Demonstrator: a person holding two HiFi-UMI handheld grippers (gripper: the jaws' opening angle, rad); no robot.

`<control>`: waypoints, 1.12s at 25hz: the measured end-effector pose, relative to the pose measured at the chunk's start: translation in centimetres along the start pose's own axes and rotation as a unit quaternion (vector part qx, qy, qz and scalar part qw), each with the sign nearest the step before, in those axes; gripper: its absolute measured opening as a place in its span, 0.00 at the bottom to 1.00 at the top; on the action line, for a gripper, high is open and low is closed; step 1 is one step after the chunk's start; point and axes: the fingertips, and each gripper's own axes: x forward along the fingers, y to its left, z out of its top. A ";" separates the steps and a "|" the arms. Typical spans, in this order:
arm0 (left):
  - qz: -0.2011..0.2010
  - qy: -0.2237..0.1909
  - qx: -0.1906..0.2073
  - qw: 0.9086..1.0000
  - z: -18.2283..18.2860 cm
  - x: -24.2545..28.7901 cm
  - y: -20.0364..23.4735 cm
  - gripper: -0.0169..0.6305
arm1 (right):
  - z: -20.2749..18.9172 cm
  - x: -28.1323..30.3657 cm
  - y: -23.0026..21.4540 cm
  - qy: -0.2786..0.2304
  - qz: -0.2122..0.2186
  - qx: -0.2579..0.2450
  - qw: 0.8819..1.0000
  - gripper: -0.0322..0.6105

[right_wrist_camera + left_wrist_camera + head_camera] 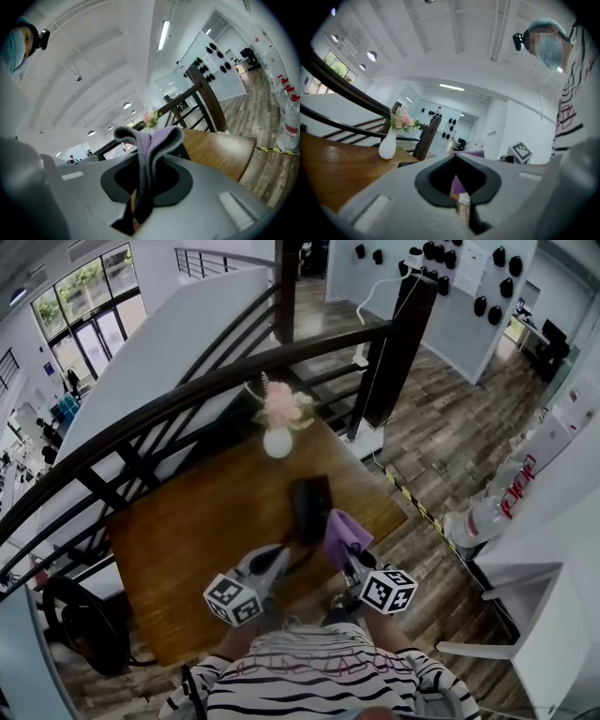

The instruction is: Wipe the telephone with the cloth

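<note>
Cloth [150, 140] soft purple, folded, pinched in right tongs [139, 197]; telephone [310, 505] dark, boxy.

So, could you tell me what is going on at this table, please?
A person stands at a wooden table with a gripper in each hand. The right claw is shut on a purple cloth, held up just beside the near right edge of the dark telephone; whether they touch can't be told. The left claw is shut and empty, near the telephone's other side. A white vase of flowers stands behind.
</note>
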 end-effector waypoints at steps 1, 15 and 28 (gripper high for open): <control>0.006 -0.002 -0.001 1.000 0.0 0.2 0.3 0.03 | 0.2 0.6 -0.3 0.004 0.004 -0.001 1.000 0.11; 0.125 -0.045 -0.015 0.991 1.0 3.2 4.4 0.03 | 2.1 11.1 -4.5 0.108 0.082 -0.030 0.990 0.11; 0.212 -0.077 -0.022 0.974 1.2 2.4 6.5 0.03 | -1.6 21.7 -5.3 0.203 0.127 -0.033 0.970 0.11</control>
